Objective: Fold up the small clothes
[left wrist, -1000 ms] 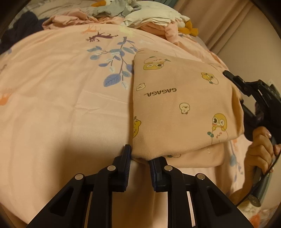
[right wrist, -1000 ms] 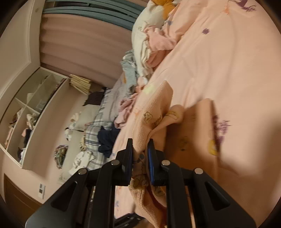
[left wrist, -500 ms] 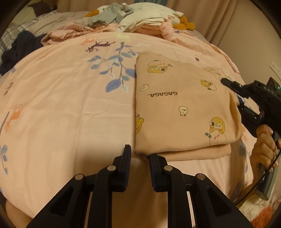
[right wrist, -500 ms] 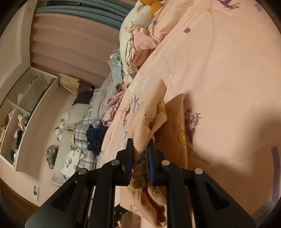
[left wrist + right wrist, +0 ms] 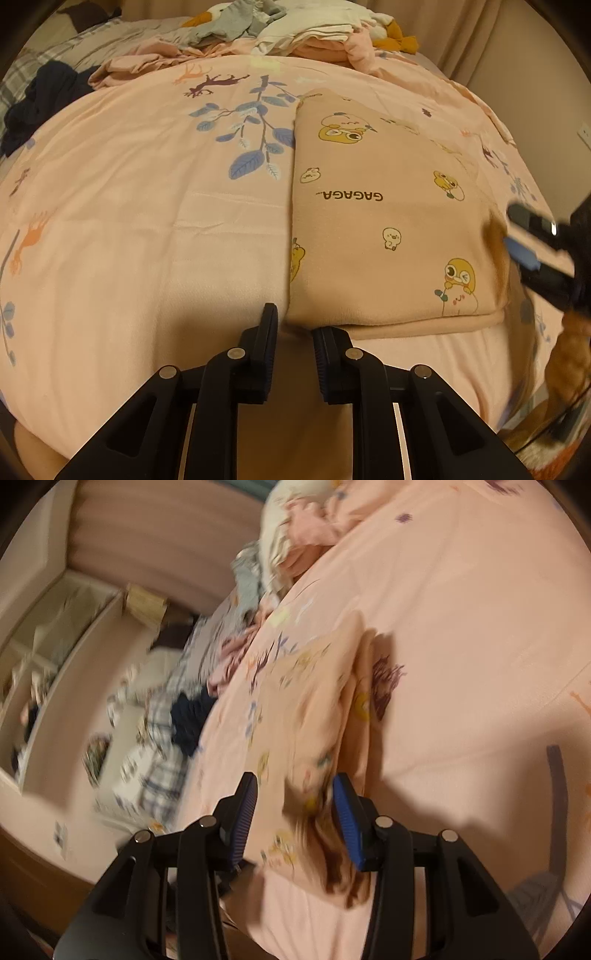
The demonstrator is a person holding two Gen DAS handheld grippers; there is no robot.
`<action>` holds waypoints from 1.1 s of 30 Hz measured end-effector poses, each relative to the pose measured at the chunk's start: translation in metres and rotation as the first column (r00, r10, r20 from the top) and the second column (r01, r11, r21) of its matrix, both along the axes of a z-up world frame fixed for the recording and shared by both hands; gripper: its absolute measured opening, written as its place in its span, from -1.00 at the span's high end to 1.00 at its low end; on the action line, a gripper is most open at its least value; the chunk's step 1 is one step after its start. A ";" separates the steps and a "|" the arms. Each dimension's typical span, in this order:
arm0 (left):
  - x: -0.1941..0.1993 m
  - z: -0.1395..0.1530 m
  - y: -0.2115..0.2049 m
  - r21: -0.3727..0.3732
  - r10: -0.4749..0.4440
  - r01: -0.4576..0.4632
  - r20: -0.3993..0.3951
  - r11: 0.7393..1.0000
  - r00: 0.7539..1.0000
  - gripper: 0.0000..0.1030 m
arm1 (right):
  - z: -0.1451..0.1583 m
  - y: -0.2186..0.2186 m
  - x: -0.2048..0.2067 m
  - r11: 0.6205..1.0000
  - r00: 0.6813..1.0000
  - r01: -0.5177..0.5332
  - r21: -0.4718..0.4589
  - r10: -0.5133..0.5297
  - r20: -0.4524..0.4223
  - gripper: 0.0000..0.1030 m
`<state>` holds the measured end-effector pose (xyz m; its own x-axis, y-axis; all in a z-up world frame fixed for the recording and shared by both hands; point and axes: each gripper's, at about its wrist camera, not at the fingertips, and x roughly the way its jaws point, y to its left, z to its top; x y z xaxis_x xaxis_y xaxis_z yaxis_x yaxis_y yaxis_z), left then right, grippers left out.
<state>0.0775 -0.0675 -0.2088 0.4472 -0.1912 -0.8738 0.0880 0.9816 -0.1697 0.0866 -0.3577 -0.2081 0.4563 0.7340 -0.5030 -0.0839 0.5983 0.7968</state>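
A pink printed bed sheet (image 5: 147,221) covers the bed, with a heap of unfolded clothes (image 5: 303,33) along its far edge and a dark garment (image 5: 40,99) at the far left. On the right half of the sheet lies the peach garment (image 5: 384,221), folded over into a flat rectangle, its duck prints upward and a lower layer peeking out along the near edge. It looks like soft, light fleece-like knit: limp, likely to sag and slip out of line if lifted by one point, so it is best taken at two corners of a folded edge, pinching both layers together. The left hand-held gripper (image 5: 293,334) stands at the near-left corner, its jaws narrowly apart around the corner; whether the pads press on it cannot be told. The right hand-held gripper (image 5: 293,805), at the garment's right edge, has just been opening; its blue pads (image 5: 345,812) now stand spread with the cloth's edge loose between them.
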 end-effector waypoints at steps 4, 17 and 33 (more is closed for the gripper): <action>0.003 0.000 0.004 -0.029 0.007 -0.008 -0.018 1.000 1.000 0.62 | -0.003 0.018 -0.008 0.995 0.997 -0.070 -0.072 0.071 0.012 0.19; 0.001 0.004 -0.009 0.089 -0.052 0.052 0.007 0.995 0.999 0.61 | 0.005 0.019 -0.029 0.984 0.988 -0.055 -0.170 0.079 0.135 0.85; -0.009 0.002 -0.015 0.254 -0.066 0.059 0.022 0.965 0.998 0.61 | -0.014 0.033 -0.028 0.908 0.991 -0.114 -0.403 0.135 0.024 0.88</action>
<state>0.0688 -0.0825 -0.2064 0.4679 0.0058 -0.8838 0.1518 0.9846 0.0868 0.0586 -0.3243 -0.2219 0.4067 0.5288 -0.7450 -0.2118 0.8478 0.4862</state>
